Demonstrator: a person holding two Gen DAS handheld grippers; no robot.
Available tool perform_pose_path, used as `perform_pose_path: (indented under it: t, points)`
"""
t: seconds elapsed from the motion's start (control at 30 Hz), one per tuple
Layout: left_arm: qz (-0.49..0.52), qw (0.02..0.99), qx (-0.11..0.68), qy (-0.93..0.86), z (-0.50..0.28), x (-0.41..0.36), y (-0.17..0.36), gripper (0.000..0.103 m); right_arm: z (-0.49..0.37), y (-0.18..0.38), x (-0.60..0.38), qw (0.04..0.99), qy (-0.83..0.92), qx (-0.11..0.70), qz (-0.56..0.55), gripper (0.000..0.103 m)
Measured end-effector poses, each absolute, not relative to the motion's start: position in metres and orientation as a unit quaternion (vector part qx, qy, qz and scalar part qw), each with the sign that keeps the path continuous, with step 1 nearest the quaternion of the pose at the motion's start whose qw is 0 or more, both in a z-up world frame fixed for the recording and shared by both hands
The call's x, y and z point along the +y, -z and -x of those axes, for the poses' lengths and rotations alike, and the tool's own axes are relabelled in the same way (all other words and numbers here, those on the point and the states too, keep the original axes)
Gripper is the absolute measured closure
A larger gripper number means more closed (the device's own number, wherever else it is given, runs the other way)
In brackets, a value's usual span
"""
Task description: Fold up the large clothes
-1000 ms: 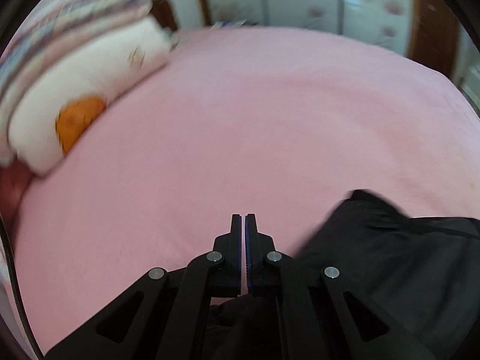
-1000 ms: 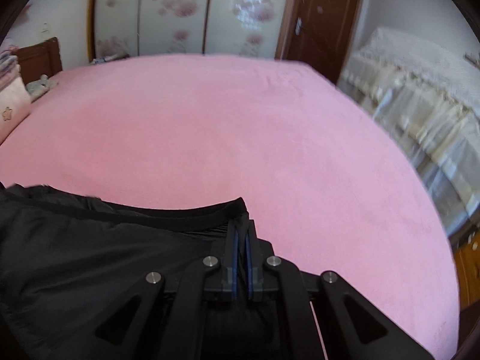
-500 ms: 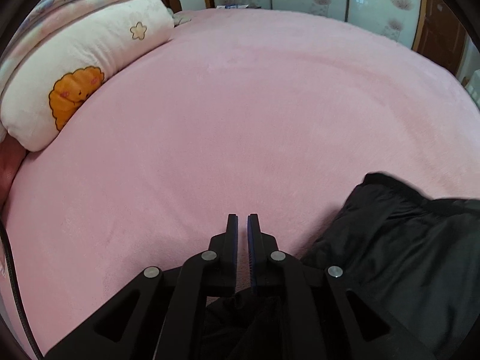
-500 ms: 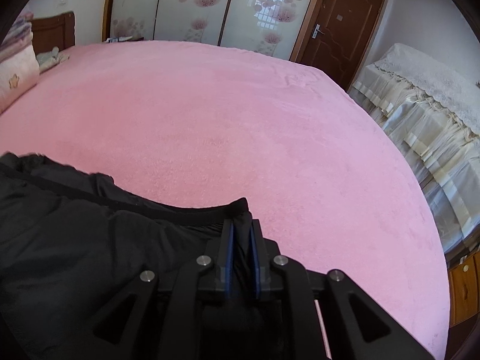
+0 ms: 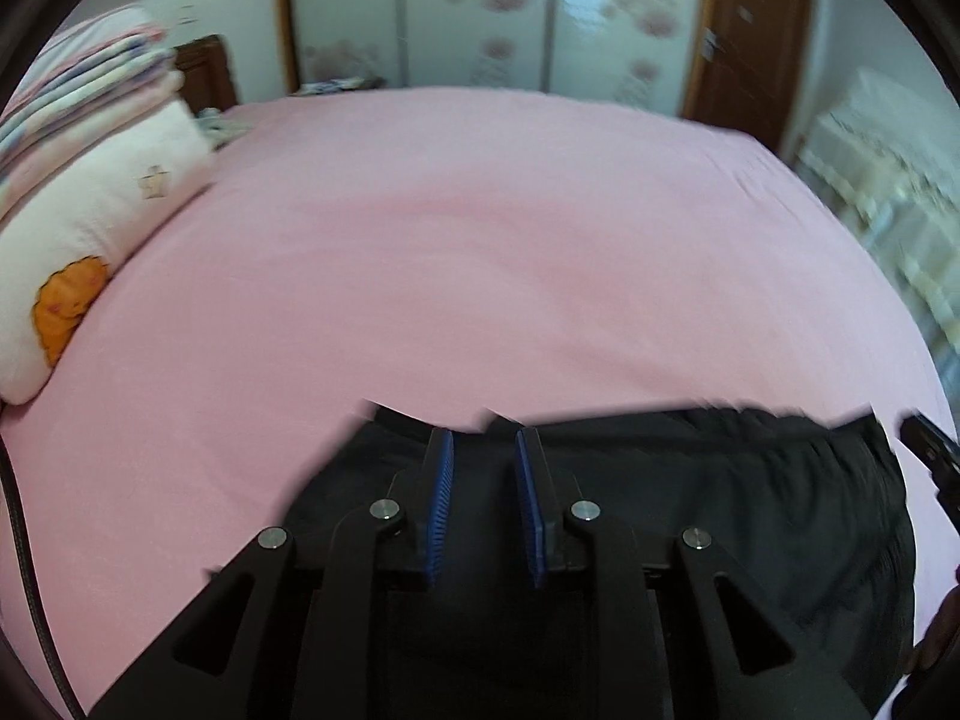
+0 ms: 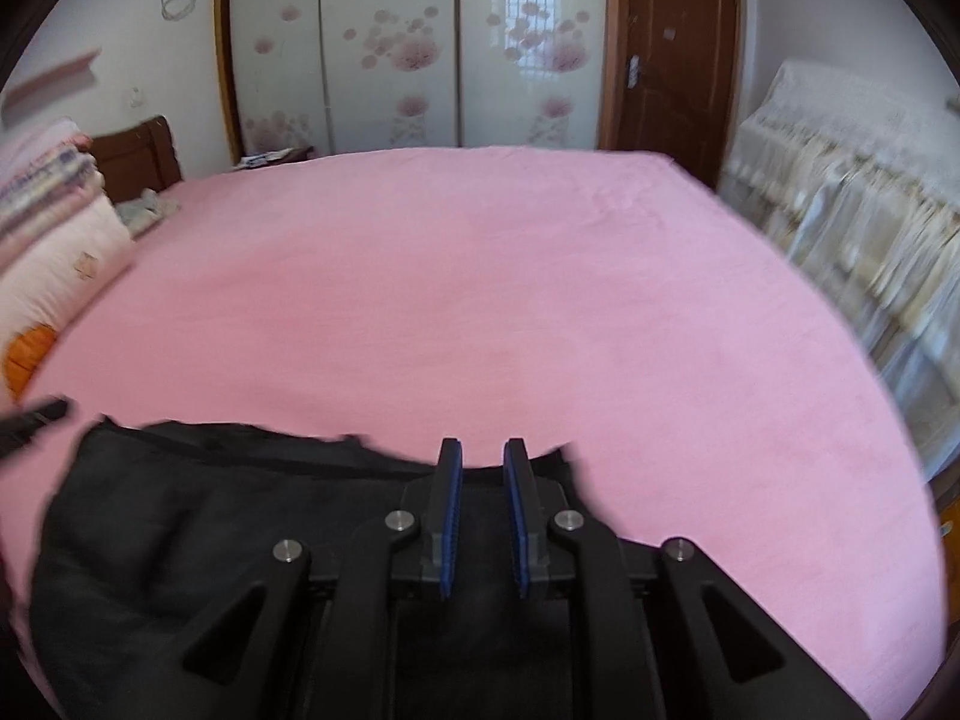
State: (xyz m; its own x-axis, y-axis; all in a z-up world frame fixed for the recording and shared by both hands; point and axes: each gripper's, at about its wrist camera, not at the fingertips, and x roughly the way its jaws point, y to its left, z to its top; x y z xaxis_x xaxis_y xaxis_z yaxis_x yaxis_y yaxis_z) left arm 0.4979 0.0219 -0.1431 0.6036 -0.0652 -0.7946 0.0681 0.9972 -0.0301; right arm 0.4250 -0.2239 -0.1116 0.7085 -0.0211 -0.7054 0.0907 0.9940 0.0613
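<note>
The left gripper [image 5: 480, 444] and the right gripper [image 6: 483, 453] both hold their fingers spread, gripping nothing. Each hovers over the black garment [image 5: 720, 492] at the bed's [image 5: 480, 240] near edge, contact unclear through blur.

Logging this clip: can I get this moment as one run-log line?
left hand-held gripper: open | right hand-held gripper: open | black garment: lying on pink bed, ungripped

No words, numbers, brands or signs can be read in either view. The pillow [image 5: 102, 222] at the left of the frame carries only pictures, a small star and an orange cartoon shape, and the wardrobe doors [image 6: 414, 48] at the top show only pink flower prints.
</note>
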Motion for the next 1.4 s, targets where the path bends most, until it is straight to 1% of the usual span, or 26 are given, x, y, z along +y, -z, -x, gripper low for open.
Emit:
perform_pose_path:
  t: [0.13, 0.23, 0.37, 0.4, 0.43, 0.57, 0.67, 0.8, 1.13, 1.17, 1.2, 1.27, 1.37, 1.4]
  points:
    - [-0.051, 0.892, 0.449, 0.034, -0.493, -0.022, 0.164, 0.084, -0.426, 0.121, -0.196, 0.923, 0.009, 0.381, -0.06, 0.089]
    - [-0.057, 0.887, 0.459, 0.014, -0.497, -0.031, 0.18, 0.084, -0.431, 0.139, -0.183, 0.921, 0.021, 0.385, -0.044, 0.089]
    - [-0.032, 0.88, 0.473, -0.001, -0.508, -0.018, 0.195, 0.083, -0.441, 0.169, -0.189, 0.911, 0.047, 0.406, -0.061, 0.089]
    - [-0.031, 0.879, 0.476, -0.005, -0.509, -0.018, 0.198, 0.08, -0.44, 0.172, -0.191, 0.909, 0.048, 0.407, -0.069, 0.089]
    - [-0.032, 0.878, 0.478, -0.008, -0.512, -0.014, 0.201, 0.08, -0.443, 0.176, -0.196, 0.908, 0.048, 0.408, -0.076, 0.089]
    - [-0.053, 0.877, 0.476, -0.025, -0.511, -0.011, 0.213, 0.08, -0.449, 0.186, -0.204, 0.904, 0.06, 0.418, -0.059, 0.089]
    - [-0.054, 0.874, 0.481, -0.033, -0.508, -0.008, 0.219, 0.08, -0.451, 0.19, -0.211, 0.902, 0.068, 0.424, -0.041, 0.092]
    - [-0.055, 0.87, 0.488, -0.037, -0.509, 0.0, 0.225, 0.08, -0.446, 0.194, -0.23, 0.901, 0.08, 0.425, -0.027, 0.093]
    - [-0.032, 0.866, 0.498, -0.034, -0.512, 0.036, 0.224, 0.08, -0.43, 0.208, -0.292, 0.883, 0.148, 0.445, -0.028, 0.093]
    - [-0.032, 0.866, 0.499, -0.031, -0.513, 0.042, 0.223, 0.08, -0.428, 0.208, -0.297, 0.88, 0.154, 0.448, -0.032, 0.09]
    - [-0.029, 0.866, 0.498, -0.026, -0.51, 0.045, 0.22, 0.079, -0.426, 0.207, -0.301, 0.879, 0.158, 0.449, -0.037, 0.088]
    - [-0.029, 0.867, 0.497, -0.023, -0.503, 0.047, 0.215, 0.077, -0.419, 0.202, -0.307, 0.879, 0.161, 0.446, -0.046, 0.087]
    - [-0.035, 0.871, 0.489, -0.03, -0.489, 0.051, 0.203, 0.06, -0.407, 0.19, -0.307, 0.88, 0.177, 0.44, -0.034, 0.087]
    - [-0.039, 0.873, 0.485, -0.033, -0.484, 0.052, 0.197, 0.049, -0.402, 0.186, -0.306, 0.882, 0.175, 0.436, -0.035, 0.087]
